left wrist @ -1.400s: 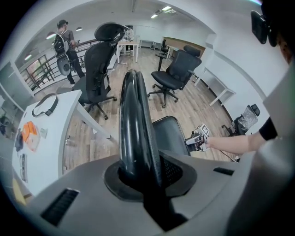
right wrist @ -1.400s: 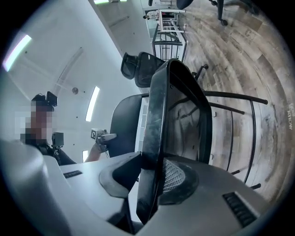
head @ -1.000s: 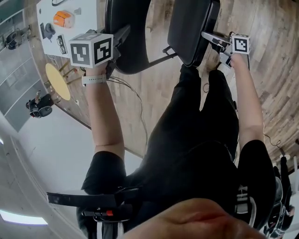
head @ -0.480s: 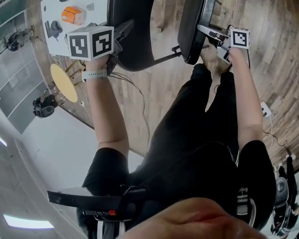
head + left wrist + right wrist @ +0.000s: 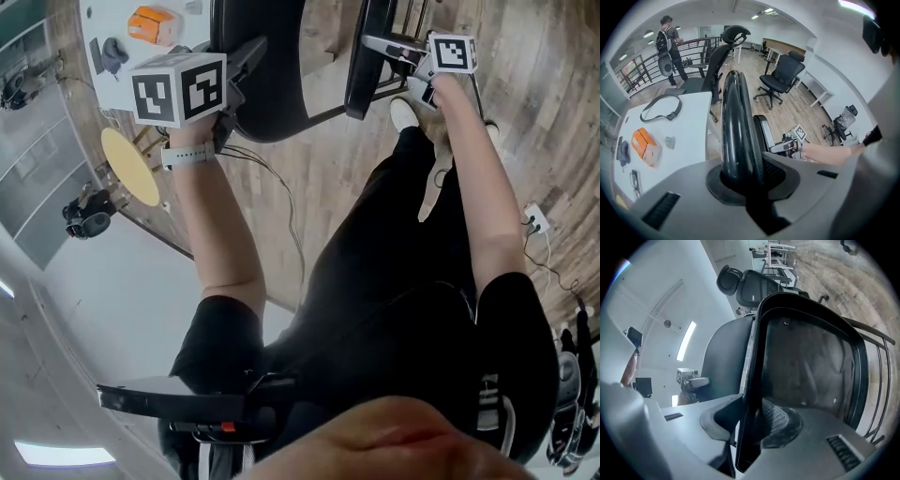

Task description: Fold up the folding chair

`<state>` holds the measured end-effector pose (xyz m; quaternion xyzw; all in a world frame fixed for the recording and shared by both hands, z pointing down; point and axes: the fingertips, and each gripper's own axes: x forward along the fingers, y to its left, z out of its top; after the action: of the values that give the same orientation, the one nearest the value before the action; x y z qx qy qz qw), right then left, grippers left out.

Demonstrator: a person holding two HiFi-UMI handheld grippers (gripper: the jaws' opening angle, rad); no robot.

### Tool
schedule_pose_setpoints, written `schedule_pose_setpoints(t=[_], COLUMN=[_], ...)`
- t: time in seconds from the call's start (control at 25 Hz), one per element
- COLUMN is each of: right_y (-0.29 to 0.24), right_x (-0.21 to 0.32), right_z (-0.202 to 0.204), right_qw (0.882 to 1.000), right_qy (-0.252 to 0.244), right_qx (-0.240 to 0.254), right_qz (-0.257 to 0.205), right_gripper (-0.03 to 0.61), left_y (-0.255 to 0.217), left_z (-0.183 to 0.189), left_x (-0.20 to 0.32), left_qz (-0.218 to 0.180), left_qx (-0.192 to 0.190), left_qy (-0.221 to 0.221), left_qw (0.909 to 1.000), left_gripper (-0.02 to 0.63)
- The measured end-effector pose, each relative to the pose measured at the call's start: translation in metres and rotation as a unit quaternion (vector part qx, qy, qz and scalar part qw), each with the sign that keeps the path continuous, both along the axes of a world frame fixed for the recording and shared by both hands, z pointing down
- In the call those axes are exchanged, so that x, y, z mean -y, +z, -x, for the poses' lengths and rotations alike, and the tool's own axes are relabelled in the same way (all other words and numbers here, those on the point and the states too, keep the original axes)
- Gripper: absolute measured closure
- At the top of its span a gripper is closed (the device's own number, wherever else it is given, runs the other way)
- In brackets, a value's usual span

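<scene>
The folding chair stands on the wooden floor in front of me. Its black backrest (image 5: 267, 66) is edge-on between the jaws of my left gripper (image 5: 234, 80), which is shut on its top rim (image 5: 738, 140). My right gripper (image 5: 380, 45) is shut on the front edge of the black seat (image 5: 358, 66); its jaws have just been opening slightly, with the seat edge (image 5: 750, 427) still between them. The seat's underside (image 5: 811, 362) faces the right gripper view and stands nearly upright, close to the backrest (image 5: 722, 357). Each gripper shows in the other's view: right gripper (image 5: 790, 146), left gripper (image 5: 691, 380).
A white table (image 5: 112, 28) at the left holds an orange box (image 5: 155, 23), a strap (image 5: 661, 105) and glasses. A yellow round stool (image 5: 127, 167) stands below it. Office chairs (image 5: 780, 77) and a person (image 5: 670, 47) at a railing are farther off. A cable (image 5: 277, 202) lies on the floor.
The seat has swung up from tilted to nearly upright, toward the backrest. My right gripper rose and moved left with it. My left gripper shifted a little with the backrest.
</scene>
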<state>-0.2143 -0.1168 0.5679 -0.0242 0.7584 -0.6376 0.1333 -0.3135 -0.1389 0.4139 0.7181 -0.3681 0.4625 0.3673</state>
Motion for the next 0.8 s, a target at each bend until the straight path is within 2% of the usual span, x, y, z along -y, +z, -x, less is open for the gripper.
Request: schedule_pose_setpoints(t=[0.36,0.8], right_y=[0.022,0.020], right_x=[0.017,0.028], right_z=[0.056,0.114], right_qw=[0.995,0.996], right_qy=[0.010,0.015], right_qx=[-0.086,-0.074], right_qz=[0.039,0.044], right_gripper=[0.463,0.462], left_y=[-0.002,0.007], left_z=[0.020,0.075], left_x=[0.006,0.011], left_qz=[-0.003,0.001], left_qx=[0.012,0.001], left_qy=[-0.003,-0.026], left_qw=[0.9999,0.9997], left_gripper=[0.555,0.555])
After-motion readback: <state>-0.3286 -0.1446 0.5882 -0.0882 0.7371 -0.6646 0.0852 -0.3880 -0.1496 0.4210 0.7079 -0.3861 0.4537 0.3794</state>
